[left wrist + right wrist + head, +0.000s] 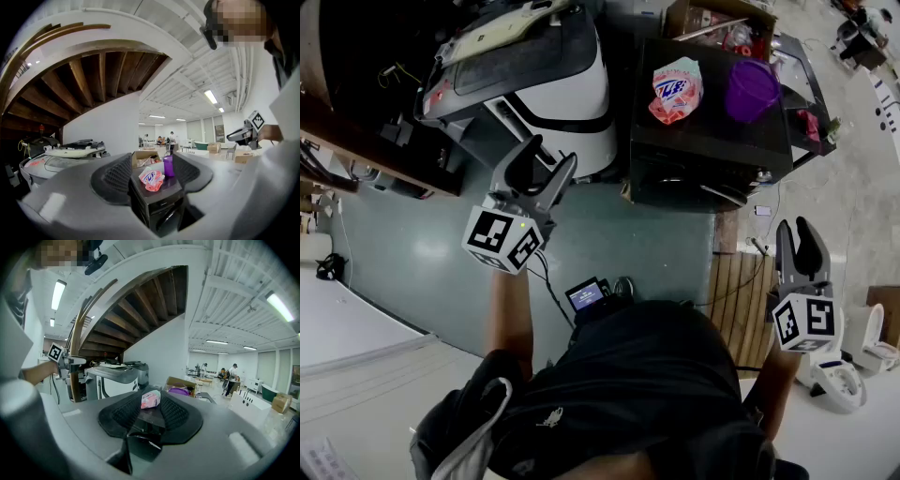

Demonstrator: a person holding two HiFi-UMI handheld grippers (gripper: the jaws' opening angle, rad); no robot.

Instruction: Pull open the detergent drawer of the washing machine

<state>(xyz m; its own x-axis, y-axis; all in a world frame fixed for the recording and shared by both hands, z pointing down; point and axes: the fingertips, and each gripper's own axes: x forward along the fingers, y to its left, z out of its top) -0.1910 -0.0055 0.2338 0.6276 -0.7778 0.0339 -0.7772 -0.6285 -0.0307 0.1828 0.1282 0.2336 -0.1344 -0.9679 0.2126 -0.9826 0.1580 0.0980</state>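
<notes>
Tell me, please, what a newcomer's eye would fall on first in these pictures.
A bright pink pouch and a purple cup sit on the black washing machine, upper right in the head view. Both grippers hang short of it, empty: left gripper wide open, right gripper lower right.

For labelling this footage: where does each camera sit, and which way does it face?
Head view: on the head, steeply down at washing machine; arms, left tool, right tool.
Left gripper view: on left tool, facing the machine; own jaws, right tool.
Right gripper view: on right tool, facing the machine; own jaws, left tool.
All share the pink pouch.
</notes>
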